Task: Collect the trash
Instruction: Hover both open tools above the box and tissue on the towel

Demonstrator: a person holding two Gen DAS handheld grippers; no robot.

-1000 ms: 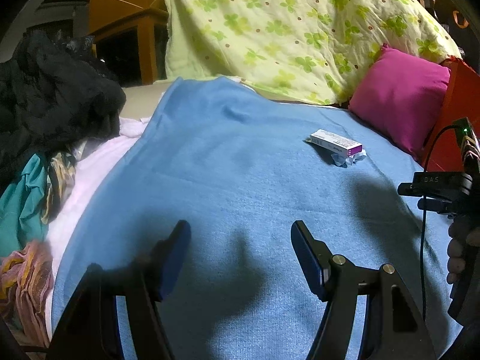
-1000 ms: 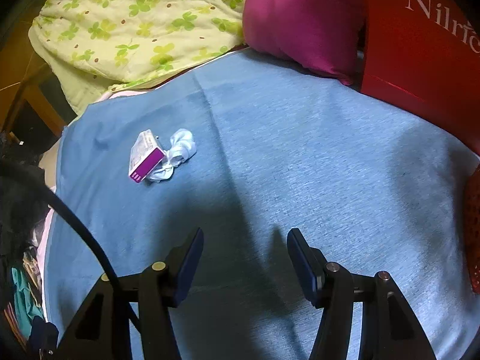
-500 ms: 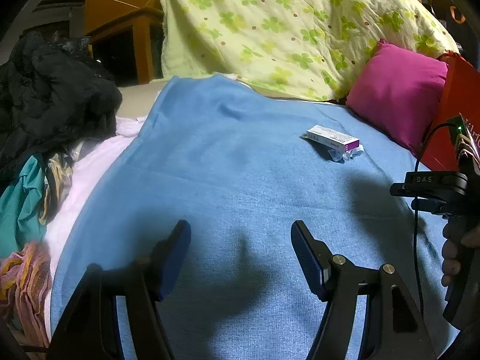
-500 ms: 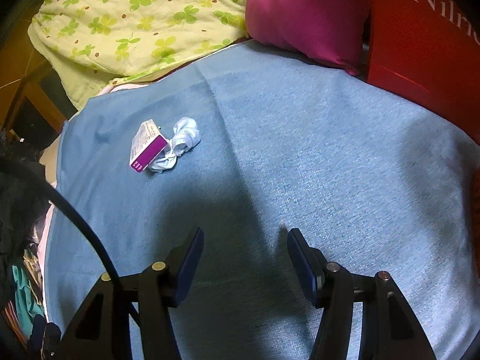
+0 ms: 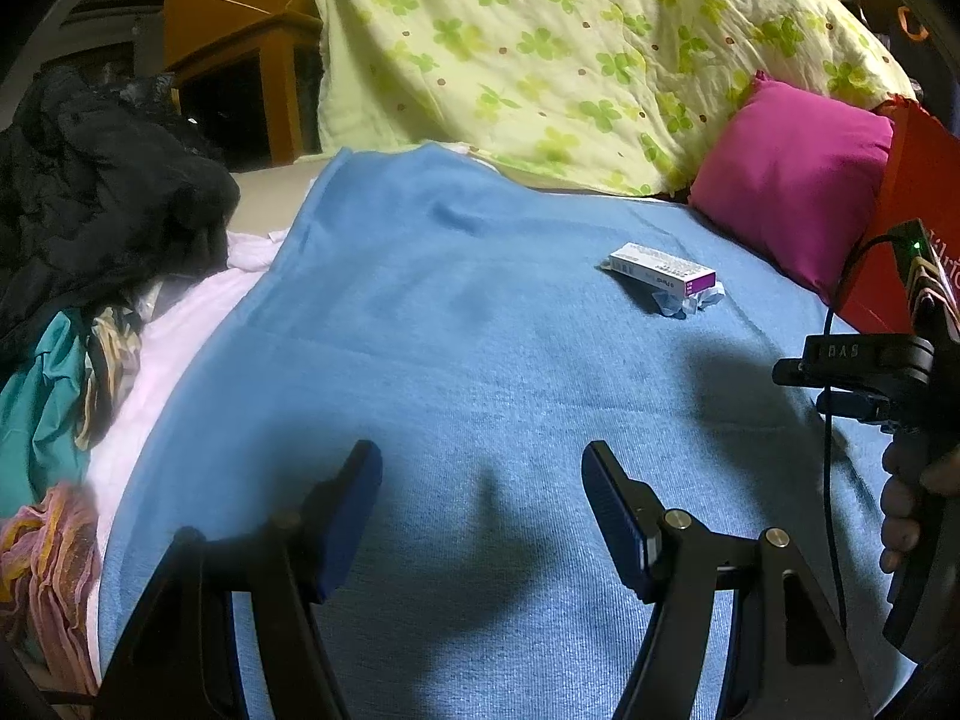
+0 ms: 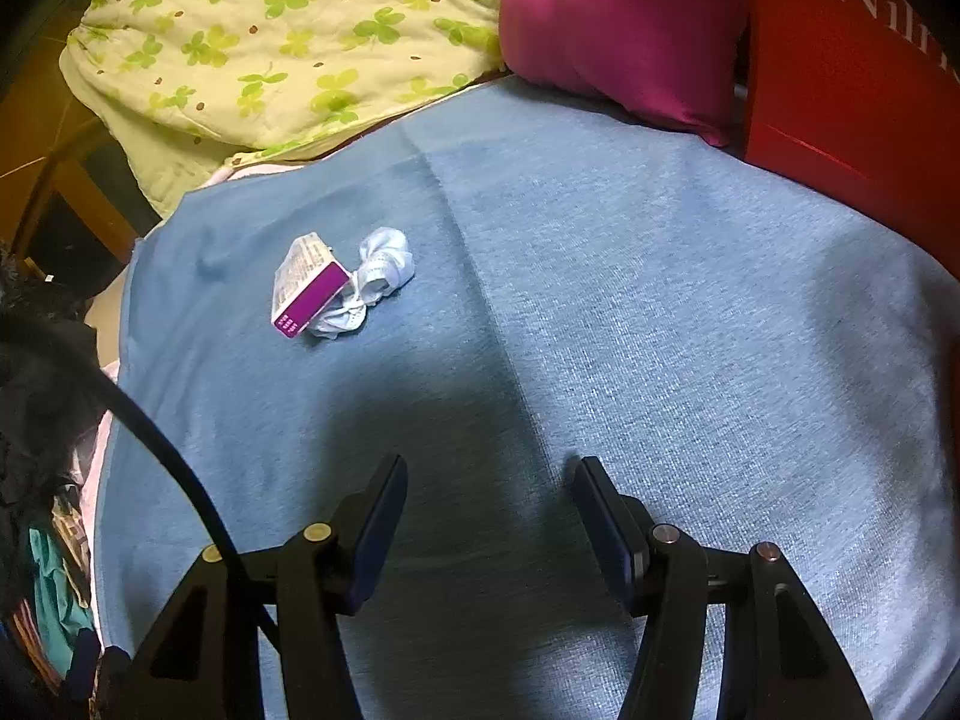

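blue blanket (image 6: 660, 300): it covers the bed under both my tools.
box: a white and purple carton (image 6: 306, 288) lies on the blanket, well ahead of me.
tissue: a crumpled white wad (image 6: 378, 276) lies touching the carton's purple end.
left gripper (image 5: 480, 480): i see its jaws spread wide, holding nothing, above bare blanket.
right gripper (image 6: 489, 492): jaws spread too, nothing between them; the trash sits ahead and to its left.
beyond: a green-flowered quilt (image 5: 570, 60), a magenta pillow (image 5: 792, 174) and a red bag (image 6: 852, 78).
left edge: a heap of dark clothes (image 5: 90, 192).
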